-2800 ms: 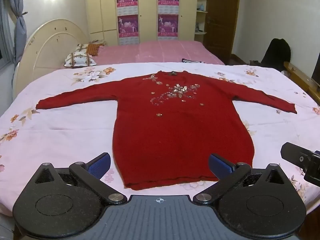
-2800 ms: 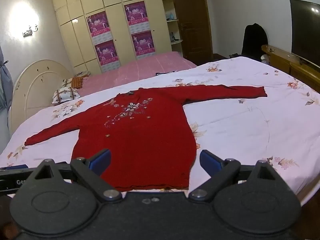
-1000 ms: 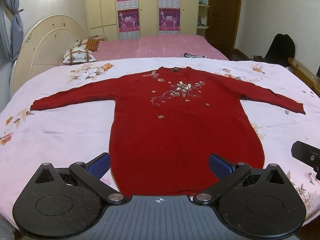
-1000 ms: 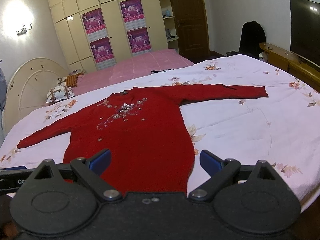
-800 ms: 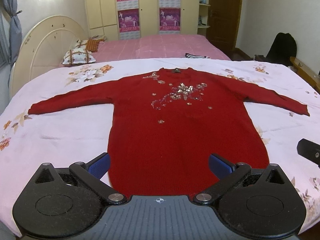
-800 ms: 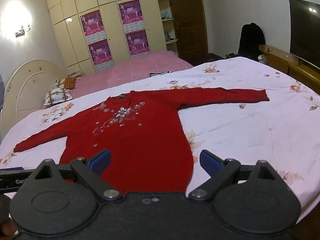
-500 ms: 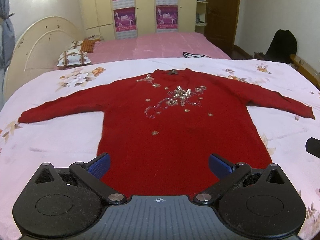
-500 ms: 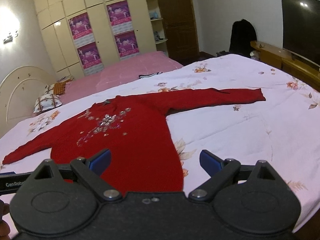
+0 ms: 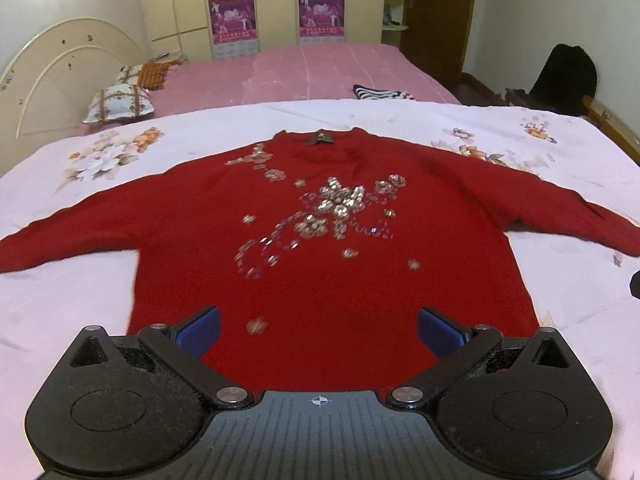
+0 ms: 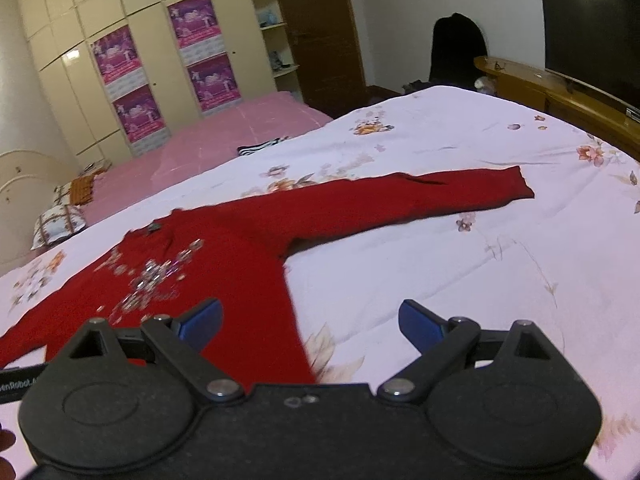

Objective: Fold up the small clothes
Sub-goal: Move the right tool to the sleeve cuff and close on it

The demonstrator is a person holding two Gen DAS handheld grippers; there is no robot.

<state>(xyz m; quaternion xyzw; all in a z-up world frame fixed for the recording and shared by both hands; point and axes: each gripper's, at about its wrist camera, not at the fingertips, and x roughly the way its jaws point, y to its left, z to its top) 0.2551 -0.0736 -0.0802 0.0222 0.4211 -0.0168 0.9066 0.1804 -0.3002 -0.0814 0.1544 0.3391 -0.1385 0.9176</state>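
A red long-sleeved sweater with silver sequin flowers lies flat, front up, on the white floral bedspread, both sleeves spread out. My left gripper hovers open above the sweater's lower body, nothing between its blue pads. In the right wrist view the same sweater stretches left, its right sleeve reaching toward the bed's right side. My right gripper is open over the sweater's right side edge, holding nothing. The hem is hidden behind both grippers.
A pink bed lies beyond, with pillows and a striped cloth on it. Cream wardrobes with purple posters line the back wall. A wooden footboard and a dark screen stand at the right.
Both grippers have moved forward over the sweater, so it fills more of each view. The right gripper has also swung toward the right sleeve. Both stay open.
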